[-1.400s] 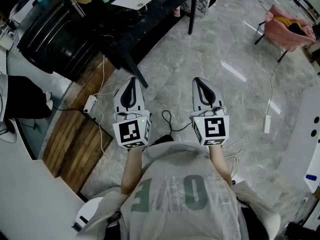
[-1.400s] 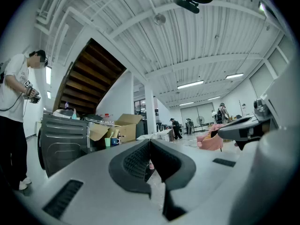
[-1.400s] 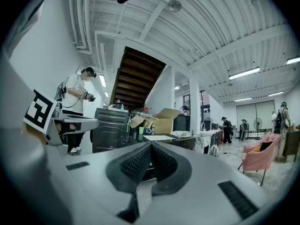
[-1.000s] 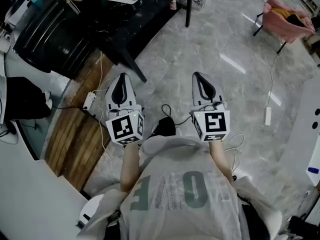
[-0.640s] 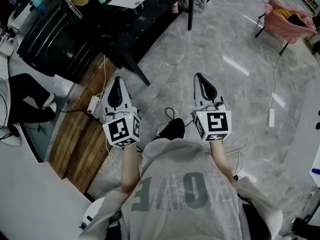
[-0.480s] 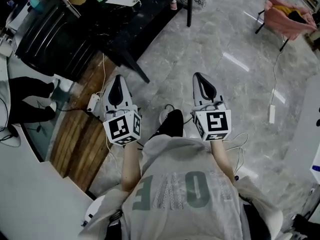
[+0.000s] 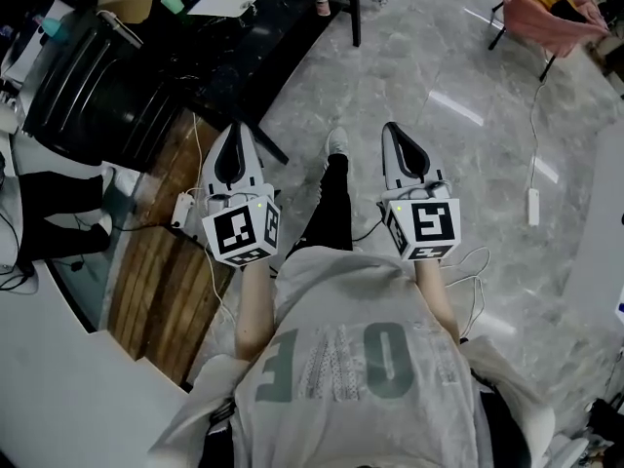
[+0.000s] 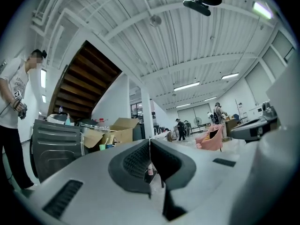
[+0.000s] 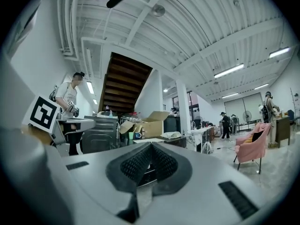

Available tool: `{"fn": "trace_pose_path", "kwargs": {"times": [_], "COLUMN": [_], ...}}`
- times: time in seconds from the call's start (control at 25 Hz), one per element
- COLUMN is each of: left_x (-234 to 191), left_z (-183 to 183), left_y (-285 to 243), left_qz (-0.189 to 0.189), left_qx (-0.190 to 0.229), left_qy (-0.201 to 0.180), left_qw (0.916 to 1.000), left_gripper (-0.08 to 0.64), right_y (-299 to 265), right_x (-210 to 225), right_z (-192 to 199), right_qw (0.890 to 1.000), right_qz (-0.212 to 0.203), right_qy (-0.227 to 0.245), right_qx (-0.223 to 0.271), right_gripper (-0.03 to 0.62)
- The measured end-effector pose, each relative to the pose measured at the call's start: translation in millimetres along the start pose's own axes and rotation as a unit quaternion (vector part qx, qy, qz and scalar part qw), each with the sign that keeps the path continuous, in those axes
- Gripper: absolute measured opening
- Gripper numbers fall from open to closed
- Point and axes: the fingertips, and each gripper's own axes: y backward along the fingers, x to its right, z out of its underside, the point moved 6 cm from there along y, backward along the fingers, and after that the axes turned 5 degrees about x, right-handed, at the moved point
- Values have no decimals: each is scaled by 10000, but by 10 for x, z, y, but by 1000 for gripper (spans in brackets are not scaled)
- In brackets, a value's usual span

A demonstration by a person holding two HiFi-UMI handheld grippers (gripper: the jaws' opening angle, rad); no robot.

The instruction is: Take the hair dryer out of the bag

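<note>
Spreading across most of the head view, a grey marbled tile floor (image 7: 468, 193) is seen, bordered at the left by a strip of brown wooden planks (image 7: 156, 271). A long black table (image 7: 244, 37) and a black ribbed plastic bin (image 7: 88, 86) are set at the upper left, and a pink upholstered armchair (image 7: 546, 8) at the upper right. The left gripper (image 7: 237, 135) and the right gripper (image 7: 395, 132) are held level and well apart above the floor, with a black-trousered leg (image 7: 336, 203) between them. Both pairs of fingers are pressed together, with nothing clamped. A white power strip (image 7: 533, 206) is laid on the floor at the right. The hair dryer and the bag cannot be made out in any view.
</note>
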Motion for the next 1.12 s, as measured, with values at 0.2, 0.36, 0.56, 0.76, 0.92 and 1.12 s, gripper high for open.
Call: {"fn": "trace_pose_path", "kwargs": {"times": [0.2, 0.36, 0.56, 0.76, 0.92, 1.12], "left_x": [31, 22, 118, 194, 267, 387], "left_z": [19, 67, 203, 526, 561, 524], "left_y": [-272, -564, -1140, -1998, -2795, -3703], "left_qz": [116, 170, 362, 491, 595, 741], "left_qx": [139, 174, 262, 173, 39, 146], "left_qy": [61, 163, 206, 329, 413, 481], "left_qw": [9998, 9996, 9988, 9981, 9974, 9960], "left_gripper": [31, 31, 31, 31, 31, 31], "right_y": [-215, -433, -794, -1349, -1891, -2637], "right_x": [126, 294, 557, 1013, 1480, 1928], "right_z": [-80, -144, -34, 90, 37, 71], "right_qw": [9997, 9991, 9987, 9980, 9978, 9986], "right_qz": [61, 163, 226, 402, 576, 491], "right_qy": [170, 283, 424, 480, 313, 172], "right_qx": [175, 261, 169, 129, 30, -136], "right_gripper": [31, 31, 31, 31, 31, 31]}}
